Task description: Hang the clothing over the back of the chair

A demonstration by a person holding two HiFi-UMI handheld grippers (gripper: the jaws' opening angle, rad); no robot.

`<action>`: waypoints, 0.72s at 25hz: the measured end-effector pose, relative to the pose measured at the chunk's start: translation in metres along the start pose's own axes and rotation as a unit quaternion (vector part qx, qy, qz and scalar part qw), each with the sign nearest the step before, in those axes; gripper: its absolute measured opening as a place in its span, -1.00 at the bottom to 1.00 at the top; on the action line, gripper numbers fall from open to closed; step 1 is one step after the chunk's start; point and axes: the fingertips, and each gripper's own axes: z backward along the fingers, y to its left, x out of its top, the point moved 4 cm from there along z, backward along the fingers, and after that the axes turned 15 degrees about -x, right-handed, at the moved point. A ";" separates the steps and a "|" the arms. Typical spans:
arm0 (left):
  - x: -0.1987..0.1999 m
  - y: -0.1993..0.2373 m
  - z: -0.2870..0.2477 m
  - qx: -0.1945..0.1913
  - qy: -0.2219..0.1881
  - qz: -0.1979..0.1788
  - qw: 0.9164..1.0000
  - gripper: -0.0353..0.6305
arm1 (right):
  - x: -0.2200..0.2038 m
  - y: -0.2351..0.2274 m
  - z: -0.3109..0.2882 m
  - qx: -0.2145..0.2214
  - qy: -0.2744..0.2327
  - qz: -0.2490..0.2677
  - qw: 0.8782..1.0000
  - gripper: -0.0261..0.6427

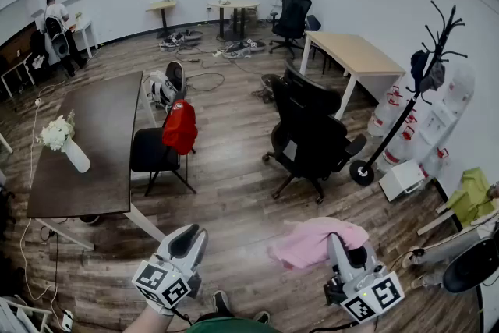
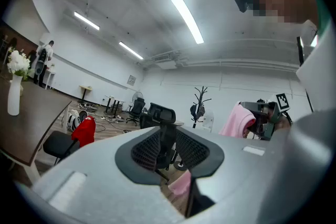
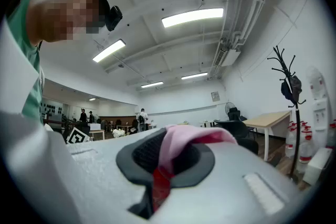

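A pink garment [image 1: 308, 242] hangs bunched from my right gripper [image 1: 334, 239] at the lower right of the head view. The right gripper view shows its jaws shut on a fold of that pink garment [image 3: 181, 139]. The black office chair [image 1: 308, 129] stands ahead on the wood floor with its back toward me, well apart from the garment. My left gripper [image 1: 189, 236] is held level at the lower left, its jaws a little apart with nothing between them. In the left gripper view the office chair [image 2: 160, 115] shows past the tips, and the pink garment [image 2: 236, 120] is off to the right.
A dark table [image 1: 93, 136] with a white vase of flowers [image 1: 66, 140] stands on the left. Beside it is a small black chair with a red garment [image 1: 179, 127]. A black coat stand [image 1: 421, 90], water bottles [image 1: 405, 129] and a light table [image 1: 355, 54] line the right. A person [image 1: 56, 23] stands far back left.
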 end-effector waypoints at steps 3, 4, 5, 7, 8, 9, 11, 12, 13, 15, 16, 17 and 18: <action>0.004 0.014 0.005 0.004 0.000 0.003 1.000 -0.60 | -0.001 0.004 -0.011 -0.010 0.001 0.000 1.000 -0.86; 0.005 0.021 0.006 0.003 -0.001 0.003 1.000 -0.61 | -0.002 0.007 -0.015 -0.013 0.001 0.000 1.000 -0.86; 0.006 0.027 0.007 0.000 -0.002 0.002 1.000 -0.61 | -0.003 0.010 -0.020 -0.016 0.001 0.000 1.000 -0.86; 0.010 0.042 0.009 -0.005 -0.005 0.003 1.000 -0.61 | -0.004 0.019 -0.029 -0.022 0.001 0.002 1.000 -0.86; 0.012 0.049 0.010 -0.008 -0.006 0.004 1.000 -0.61 | -0.004 0.024 -0.034 -0.025 -0.001 0.002 1.000 -0.86; 0.013 0.056 0.011 -0.010 -0.008 0.005 1.000 -0.61 | -0.003 0.029 -0.039 -0.029 -0.004 0.001 1.000 -0.86; 0.015 0.068 0.015 -0.015 -0.011 0.007 1.000 -0.61 | -0.002 0.038 -0.048 -0.036 -0.013 -0.005 0.999 -0.86; 0.016 0.073 0.017 -0.017 -0.013 0.008 1.000 -0.61 | -0.001 0.042 -0.052 -0.039 -0.017 -0.011 0.999 -0.86; 0.017 0.078 0.019 -0.019 -0.014 0.008 1.000 -0.61 | 0.000 0.045 -0.057 -0.043 -0.019 -0.017 0.999 -0.86; 0.019 0.087 0.025 -0.021 -0.017 0.010 1.000 -0.61 | 0.002 0.049 -0.068 -0.051 -0.017 -0.029 0.998 -0.86; 0.020 0.093 0.027 -0.021 -0.019 0.011 1.000 -0.61 | 0.003 0.050 -0.075 -0.055 -0.014 -0.034 0.998 -0.86; 0.021 0.098 0.029 -0.020 -0.021 0.012 1.000 -0.61 | 0.004 0.052 -0.082 -0.060 -0.009 -0.036 0.998 -0.86; 0.021 0.103 0.030 -0.019 -0.021 0.014 0.999 -0.61 | 0.005 0.052 -0.089 -0.063 -0.004 -0.038 0.997 -0.86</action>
